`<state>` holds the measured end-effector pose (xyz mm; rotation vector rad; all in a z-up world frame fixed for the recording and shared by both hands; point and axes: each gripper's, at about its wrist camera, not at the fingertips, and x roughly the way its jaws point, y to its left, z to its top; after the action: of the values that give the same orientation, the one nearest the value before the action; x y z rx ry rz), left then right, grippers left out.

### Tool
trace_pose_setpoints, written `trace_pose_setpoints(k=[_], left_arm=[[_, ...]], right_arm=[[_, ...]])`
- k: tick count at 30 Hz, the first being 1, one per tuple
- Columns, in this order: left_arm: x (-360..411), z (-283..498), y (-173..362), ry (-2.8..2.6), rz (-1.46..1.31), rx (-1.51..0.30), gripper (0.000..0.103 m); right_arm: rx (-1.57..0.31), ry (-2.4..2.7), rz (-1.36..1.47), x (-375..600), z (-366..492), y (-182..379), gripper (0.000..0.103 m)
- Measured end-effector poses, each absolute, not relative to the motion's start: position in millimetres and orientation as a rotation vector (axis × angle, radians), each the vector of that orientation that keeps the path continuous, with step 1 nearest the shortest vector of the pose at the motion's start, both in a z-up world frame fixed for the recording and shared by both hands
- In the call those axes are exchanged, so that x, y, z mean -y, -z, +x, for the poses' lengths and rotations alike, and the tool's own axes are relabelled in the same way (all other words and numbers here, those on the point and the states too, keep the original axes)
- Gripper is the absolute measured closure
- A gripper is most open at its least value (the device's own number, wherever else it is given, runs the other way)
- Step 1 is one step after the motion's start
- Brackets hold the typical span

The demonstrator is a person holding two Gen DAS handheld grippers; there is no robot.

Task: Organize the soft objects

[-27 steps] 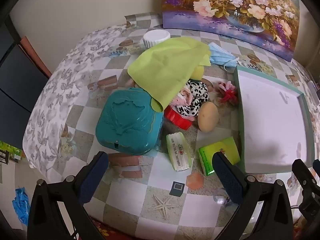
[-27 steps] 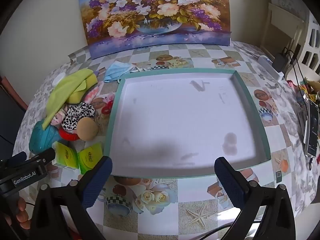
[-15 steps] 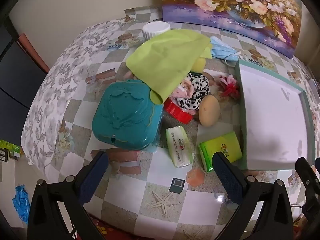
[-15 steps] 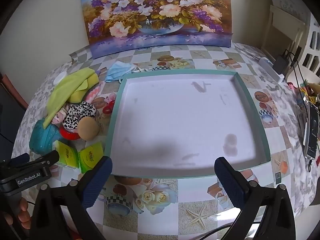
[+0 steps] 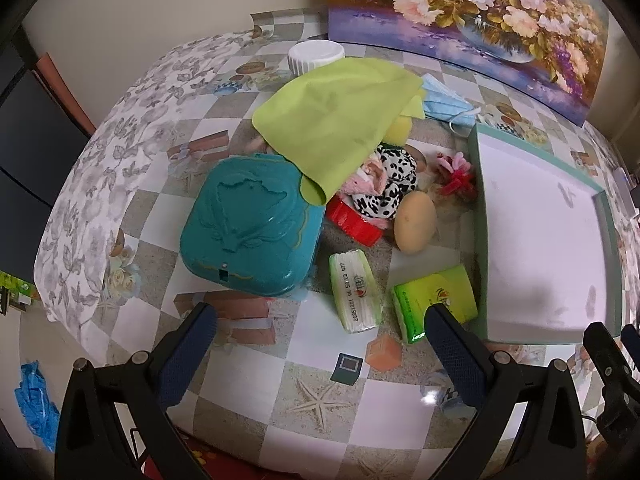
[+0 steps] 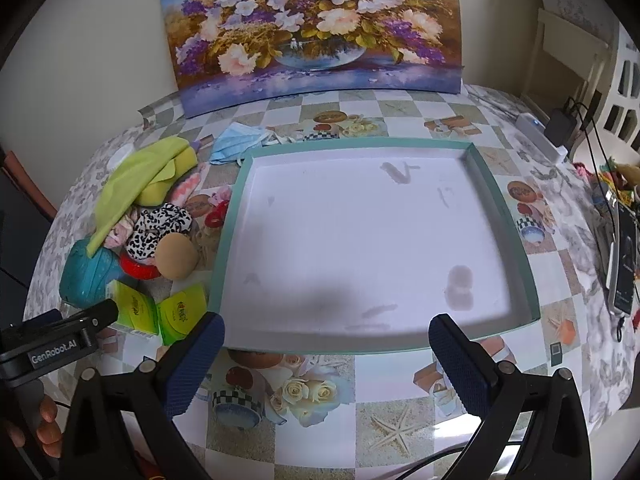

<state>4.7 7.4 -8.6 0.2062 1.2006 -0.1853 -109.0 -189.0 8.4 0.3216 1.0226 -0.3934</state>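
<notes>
The left gripper (image 5: 320, 336) hangs over the near table edge with its two dark blue fingers spread as wide as they go, and it holds nothing and touches nothing. The right gripper (image 6: 326, 344) is just as wide open and empty, hanging over the near rim of the big flat tray with a green edge and a white floor (image 6: 532, 292), which has nothing in it. Just past the left fingers lie a soft white and green tissue pack (image 5: 354, 290) and a bright green tissue pack (image 5: 434, 298), right beside the tray. I think a good start is to go straight down on one pack, pinch it across its narrow side, and squeeze gently. Farther back sit a teal plastic box (image 5: 250, 228), a tan egg-shaped sponge (image 5: 414, 222), a black and white spotted scrunchie (image 5: 390, 188) and a lime green cloth (image 5: 336, 120).
</notes>
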Motion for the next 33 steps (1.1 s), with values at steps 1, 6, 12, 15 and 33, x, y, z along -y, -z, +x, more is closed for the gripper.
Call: trace_pose_setpoints(k=[1,6,12,15,33], left_arm=[[-7.6,4.8,8.4,0.188,0.203,-1.201,0.000],[-7.0,3.3,5.6,0.192,0.202,-1.186,0.000],[-6.6,2.6,4.8,0.192,0.200,-1.181,0.000],[-6.8,2.8,4.6,0.188,0.198,-1.182,0.000],[-8.5,3.2,5.6,0.176,0.190,-1.184,0.000]], right_arm=[[-1.022,0.390,0.314,187.8,-108.3,-8.8,0.000],[-1.028,0.386,0.306,186.6,-107.6,-7.7,0.000],[-1.027,0.384,0.293,185.2,-106.8,-8.3,0.000],[-1.027,0.381,0.287,184.2,-106.3,-8.6,0.000],[-1.028,0.380,0.285,183.6,-106.3,-8.2,0.000]])
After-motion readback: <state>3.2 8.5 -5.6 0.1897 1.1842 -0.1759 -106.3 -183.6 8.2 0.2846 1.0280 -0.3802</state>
